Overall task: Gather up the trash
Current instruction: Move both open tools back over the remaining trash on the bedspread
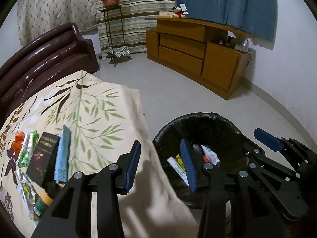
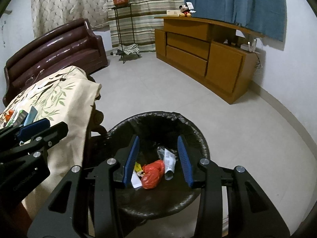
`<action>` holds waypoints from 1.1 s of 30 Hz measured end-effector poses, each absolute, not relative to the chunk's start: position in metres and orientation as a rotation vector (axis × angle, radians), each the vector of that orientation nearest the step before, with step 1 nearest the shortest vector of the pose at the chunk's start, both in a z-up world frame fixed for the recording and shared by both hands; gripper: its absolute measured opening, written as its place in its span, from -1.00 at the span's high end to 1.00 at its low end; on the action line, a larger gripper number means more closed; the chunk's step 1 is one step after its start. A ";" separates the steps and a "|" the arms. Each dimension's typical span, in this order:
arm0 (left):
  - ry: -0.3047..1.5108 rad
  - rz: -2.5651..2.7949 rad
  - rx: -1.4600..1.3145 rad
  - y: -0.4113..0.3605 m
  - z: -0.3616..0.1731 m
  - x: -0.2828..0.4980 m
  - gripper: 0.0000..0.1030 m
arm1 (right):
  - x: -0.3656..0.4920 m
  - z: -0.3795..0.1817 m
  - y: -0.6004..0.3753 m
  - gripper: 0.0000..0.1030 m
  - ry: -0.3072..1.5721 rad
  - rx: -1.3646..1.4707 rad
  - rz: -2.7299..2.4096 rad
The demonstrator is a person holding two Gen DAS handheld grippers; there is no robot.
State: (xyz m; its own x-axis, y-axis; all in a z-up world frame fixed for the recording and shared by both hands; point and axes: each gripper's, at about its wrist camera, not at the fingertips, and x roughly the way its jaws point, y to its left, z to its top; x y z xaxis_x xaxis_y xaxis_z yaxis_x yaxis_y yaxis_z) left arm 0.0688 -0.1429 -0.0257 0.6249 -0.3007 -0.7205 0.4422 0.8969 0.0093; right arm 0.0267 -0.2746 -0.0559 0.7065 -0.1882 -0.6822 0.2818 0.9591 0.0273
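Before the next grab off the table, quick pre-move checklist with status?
1. Left gripper empty, jaws apart: ok.
2. Right gripper empty, jaws apart over the bin: ok.
3. Round bin with black liner holds the dropped red plastic bag and white squeezed tube: ok.
4. Trash left on the leaf-print tablecloth: black rectangular box, light blue flat packet, green and white wrapper: not ok, still to collect.
5. Grippers apart from each other: ok.
6. Whether the green bottle with yellow band at the table edge is trash: cannot tell.
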 end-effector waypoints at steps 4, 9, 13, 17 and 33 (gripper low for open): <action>0.787 -0.406 0.181 -0.129 -0.021 0.067 0.18 | 0.028 -0.053 -0.263 0.23 0.742 0.133 -0.239; 0.788 -0.369 0.172 -0.109 -0.017 0.064 0.18 | 0.028 -0.049 -0.245 0.23 0.741 0.125 -0.205; 0.789 -0.331 0.160 -0.088 -0.013 0.061 0.18 | 0.028 -0.046 -0.229 0.23 0.743 0.118 -0.170; 0.789 -0.287 0.152 -0.067 -0.010 0.056 0.18 | 0.029 -0.044 -0.210 0.23 0.746 0.105 -0.133; 0.815 -0.137 0.090 0.016 -0.015 0.036 0.18 | 0.025 -0.033 -0.139 0.22 0.744 0.034 -0.004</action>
